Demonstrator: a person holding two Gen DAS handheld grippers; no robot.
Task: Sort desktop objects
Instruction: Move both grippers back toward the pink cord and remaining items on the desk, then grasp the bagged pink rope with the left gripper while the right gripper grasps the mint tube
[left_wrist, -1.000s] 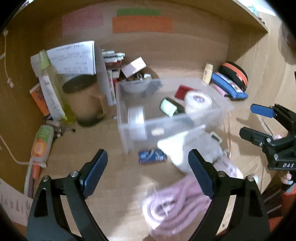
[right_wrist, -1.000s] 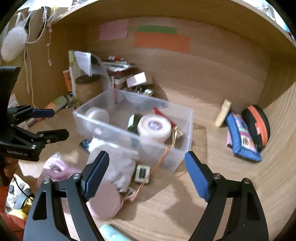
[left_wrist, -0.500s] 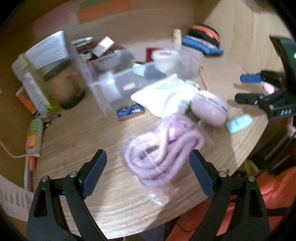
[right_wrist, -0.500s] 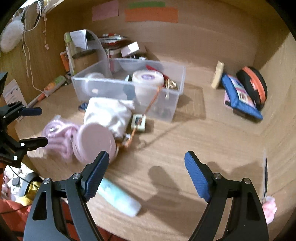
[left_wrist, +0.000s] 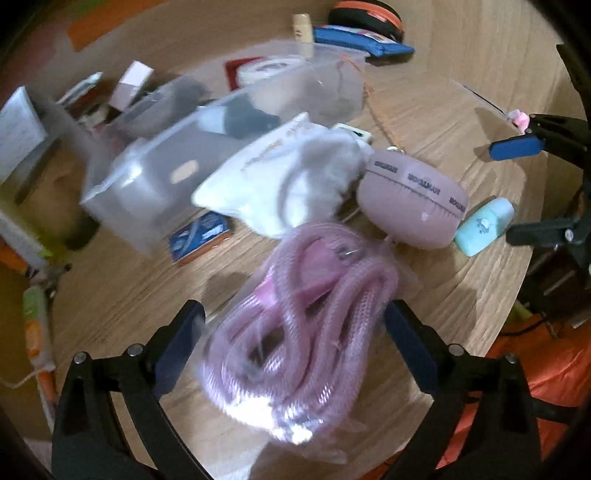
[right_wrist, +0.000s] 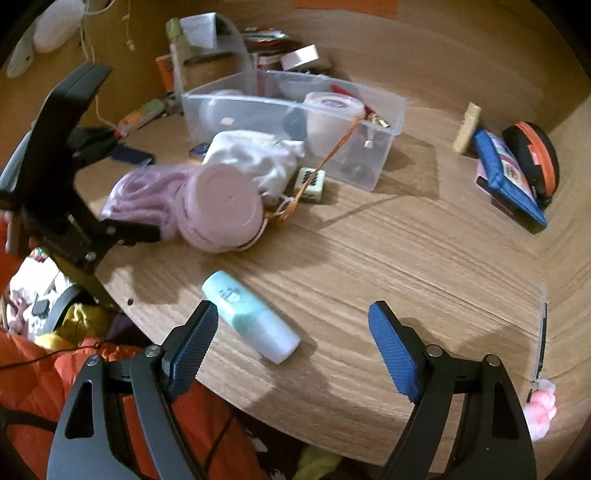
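A bagged pink coiled cable lies on the wooden desk between the open fingers of my left gripper; whether the pads touch the bag I cannot tell. Behind it lie a white cloth pouch, a round pink case and a clear plastic bin with tape rolls inside. A mint green bottle lies on its side just ahead of my open right gripper, close to its left finger. The right gripper also shows in the left wrist view, open.
A mahjong tile and an orange cord lie by the bin. A blue pencil case and black-orange pouch sit far right. A cup, papers and boxes stand behind the bin. The desk's front edge is just below both grippers.
Both grippers pulled back toward the desk's front edge and lower. The left now straddles the pink cable bag; the right is now close over the mint bottle. Both stay open.
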